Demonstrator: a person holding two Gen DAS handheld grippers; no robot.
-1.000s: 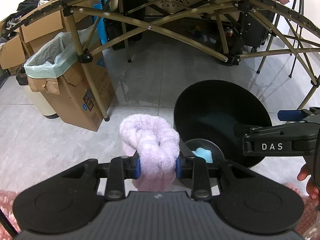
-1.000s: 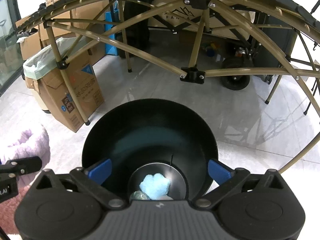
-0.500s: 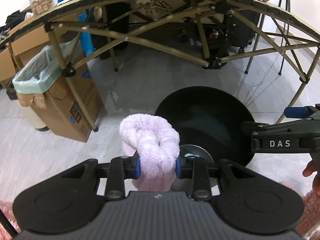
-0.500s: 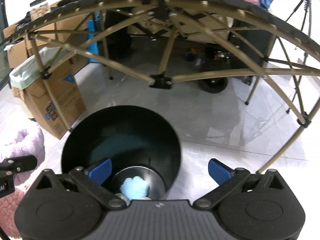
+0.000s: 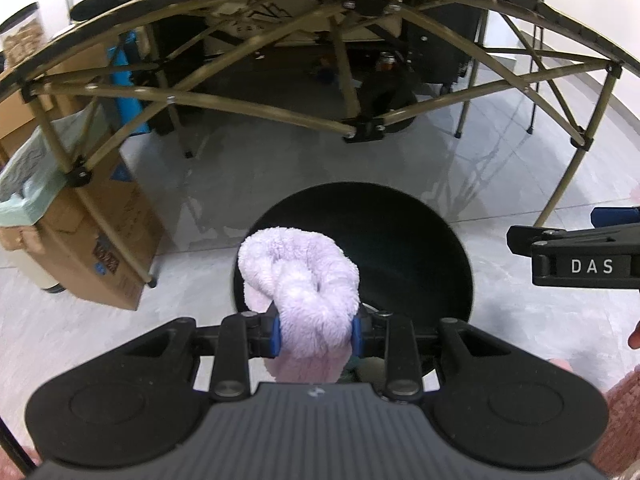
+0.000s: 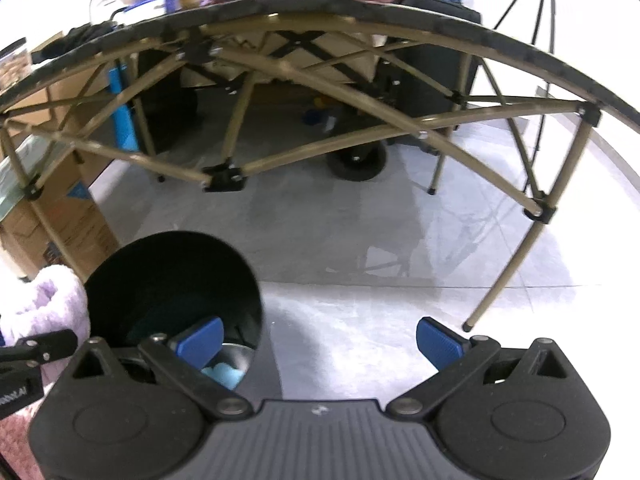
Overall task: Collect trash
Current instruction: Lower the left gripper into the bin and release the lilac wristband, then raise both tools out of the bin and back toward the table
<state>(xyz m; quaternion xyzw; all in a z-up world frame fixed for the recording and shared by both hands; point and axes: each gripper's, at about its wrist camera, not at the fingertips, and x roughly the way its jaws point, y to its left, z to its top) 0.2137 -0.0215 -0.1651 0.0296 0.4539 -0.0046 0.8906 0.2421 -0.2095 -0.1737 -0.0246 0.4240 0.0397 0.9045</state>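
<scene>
While the left gripper (image 5: 316,330) clamps a fluffy lilac cloth (image 5: 304,280) above the black bin's (image 5: 432,248) near rim, the right gripper (image 6: 318,338) hangs with jaws wide, holding nothing, over bare grey floor (image 6: 360,240) beside it. Folding table (image 5: 280,12) frame legs fence the far side. Bin bottom holds a blue wad (image 6: 224,374). Lined cardboard box (image 5: 92,240) stands left.

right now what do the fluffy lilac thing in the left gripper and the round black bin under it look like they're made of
Fluffy lilac thing: looks like plush fabric, a deep matte pile that bulges around the left gripper pads, so soft.

Round black bin: probably plastic or coated metal; smooth, dark wall with a faint sheen. The look leaves it open.
</scene>
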